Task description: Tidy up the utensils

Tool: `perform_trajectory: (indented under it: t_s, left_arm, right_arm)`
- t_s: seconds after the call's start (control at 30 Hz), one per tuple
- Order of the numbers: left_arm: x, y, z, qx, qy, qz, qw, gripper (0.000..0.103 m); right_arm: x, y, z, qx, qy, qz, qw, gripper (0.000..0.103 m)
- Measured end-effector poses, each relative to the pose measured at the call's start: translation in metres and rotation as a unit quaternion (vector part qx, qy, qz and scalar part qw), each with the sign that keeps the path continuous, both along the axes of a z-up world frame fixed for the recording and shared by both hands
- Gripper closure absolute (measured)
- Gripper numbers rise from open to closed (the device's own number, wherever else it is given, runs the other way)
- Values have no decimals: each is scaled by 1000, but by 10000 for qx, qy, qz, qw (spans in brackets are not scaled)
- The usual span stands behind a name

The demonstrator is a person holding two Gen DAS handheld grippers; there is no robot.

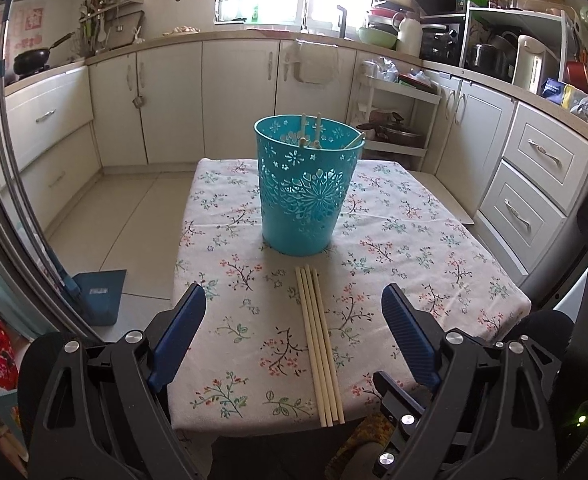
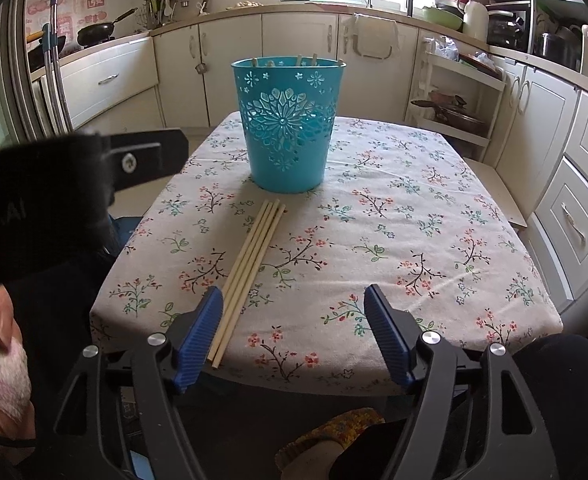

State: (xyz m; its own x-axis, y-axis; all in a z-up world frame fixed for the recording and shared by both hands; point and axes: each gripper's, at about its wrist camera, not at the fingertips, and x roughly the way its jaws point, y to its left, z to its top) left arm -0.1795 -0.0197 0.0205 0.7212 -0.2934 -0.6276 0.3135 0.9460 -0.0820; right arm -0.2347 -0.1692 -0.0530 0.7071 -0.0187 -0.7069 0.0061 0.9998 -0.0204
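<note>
Holding both tools above the near edge of the table (image 1: 197, 216), I note the left gripper (image 1: 294, 312) spread wide with nothing between its blue pads. Four chopsticks (image 1: 318, 344) lie side by side on the floral cloth, running from the near edge toward the teal bucket (image 1: 304, 188); their far tips stop just short of its base. The bucket stands upright near the table's middle, closer to the far edge, with several utensil ends showing above its rim. Bare cloth lies on both sides of the sticks. The right gripper (image 2: 294, 312) is also spread wide and empty; its left pad sits just beside the sticks' near ends.
</note>
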Motion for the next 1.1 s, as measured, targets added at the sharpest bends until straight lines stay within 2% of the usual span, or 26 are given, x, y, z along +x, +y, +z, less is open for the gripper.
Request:
perform_trajectory:
  t_s: [0.47,0.8,1.1]
  left_arm:
    - [-8,0,1,-121,142,-55,9998,17]
    - [-14,-4,0,-214,295,-153,9992,17]
    - [-17,1,0,-511,452,-271,9973,17]
  right_arm:
    - [-5,2,6,45,-93,43,9999,30]
    - [-11,4,12,-124,-270,16,9996,29]
    - [-16,2,16,-221,-401,11,9989,27]
